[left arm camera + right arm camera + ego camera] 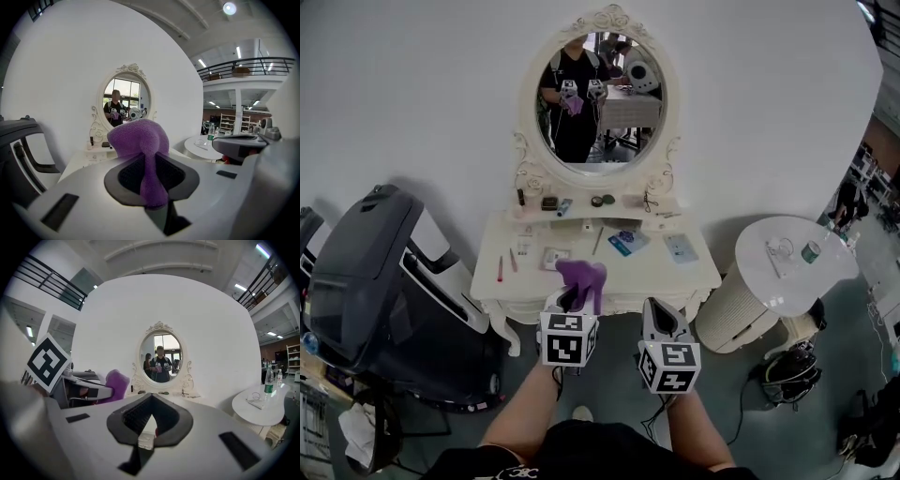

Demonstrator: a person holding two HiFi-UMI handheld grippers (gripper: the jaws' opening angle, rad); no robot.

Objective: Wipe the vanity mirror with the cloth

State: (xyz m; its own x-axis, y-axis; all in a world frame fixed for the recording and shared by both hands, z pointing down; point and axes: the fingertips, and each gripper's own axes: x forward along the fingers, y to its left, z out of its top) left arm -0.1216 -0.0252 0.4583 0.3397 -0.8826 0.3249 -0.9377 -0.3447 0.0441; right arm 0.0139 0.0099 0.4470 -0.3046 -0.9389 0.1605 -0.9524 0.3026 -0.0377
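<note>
The oval vanity mirror (598, 98) in its ornate cream frame stands at the back of the white vanity table (694, 272), straight ahead of me. It reflects a person holding both grippers. My left gripper (572, 294) hovers over the table's front edge, shut on a purple cloth (581, 277) that bulges above its jaws. In the left gripper view the cloth (140, 140) fills the jaws and the mirror (126, 101) lies beyond. My right gripper (664, 317) is beside it, shut and empty (152, 399). The mirror (160, 361) is well ahead of both.
Small items lie across the vanity top, among them a blue packet (628, 244) and pens (500, 269). A round white side table (787, 272) with a bottle (811, 251) stands at the right. A large dark grey machine (366, 281) stands at the left.
</note>
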